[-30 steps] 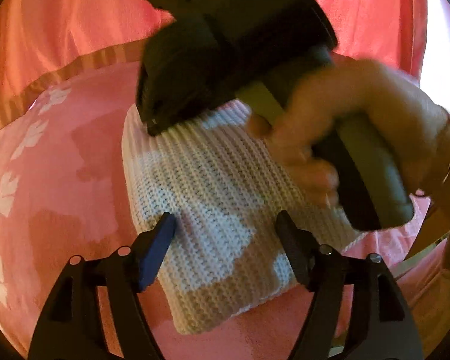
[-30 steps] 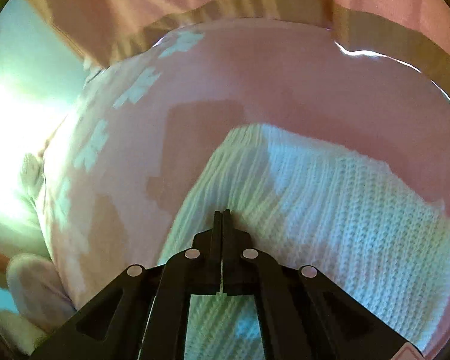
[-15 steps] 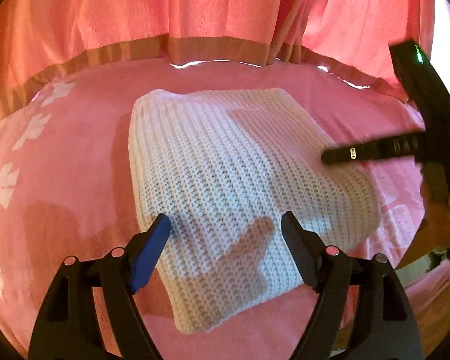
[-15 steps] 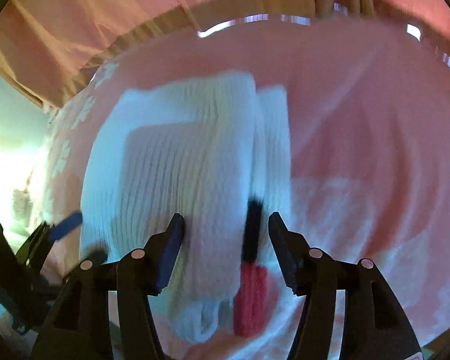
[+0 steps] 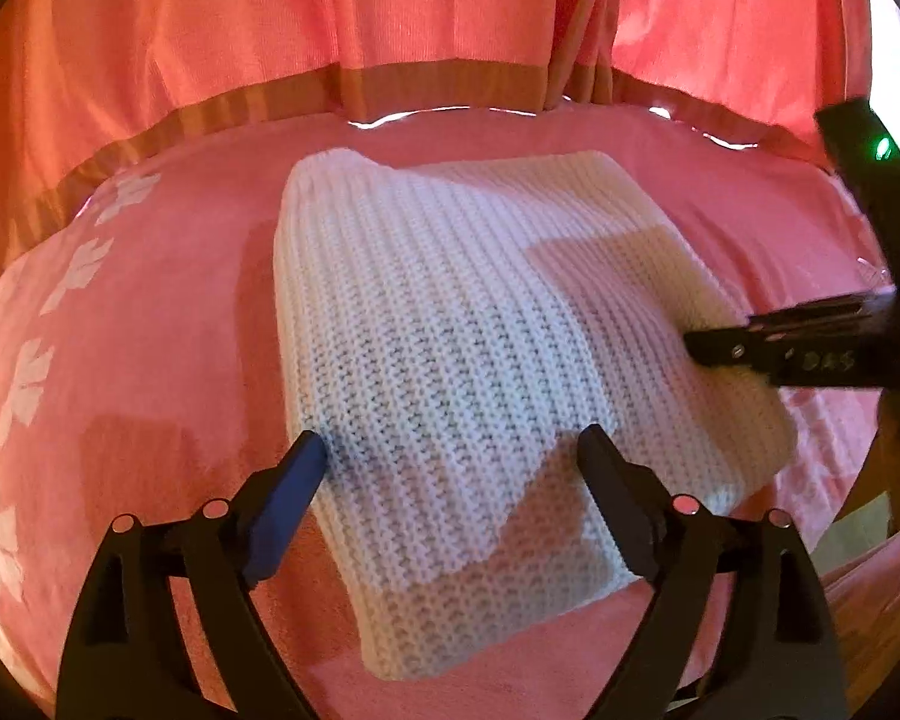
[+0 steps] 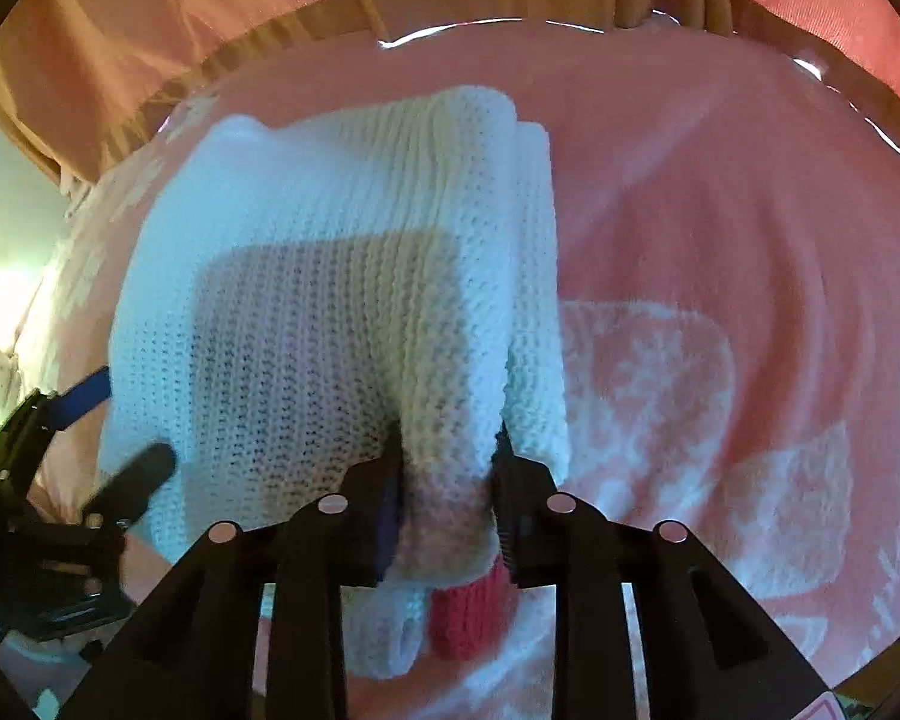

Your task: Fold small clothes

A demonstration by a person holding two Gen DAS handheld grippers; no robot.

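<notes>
A white knit garment (image 5: pixel 450 336) lies folded into a thick, roughly rectangular bundle in the middle of a pink bed cover (image 5: pixel 150 360). From the right wrist view the knit (image 6: pixel 306 312) shows stacked layers along its right edge, and a red cuff (image 6: pixel 471 618) pokes out at the near end. Judging by this, most of the folding looks done — perhaps one last fold or a tidy-up remains, though the pictures cannot settle that.

The right gripper (image 6: pixel 447 468) is closed down on the near right edge of the bundle, with a doubled roll of knit pinched between its two fingers. In the left wrist view the same gripper (image 5: pixel 726 351) reaches in from the right and meets the garment's right side.

The left gripper (image 5: pixel 453 456) is spread wide and holds nothing. It sits low over the near corner of the garment — the knit lies between and beyond its fingers, the blue-padded finger (image 5: pixel 288 492) just at the left edge.

Behind the bed hangs a pink curtain (image 5: pixel 330 12) with a brown band.
</notes>
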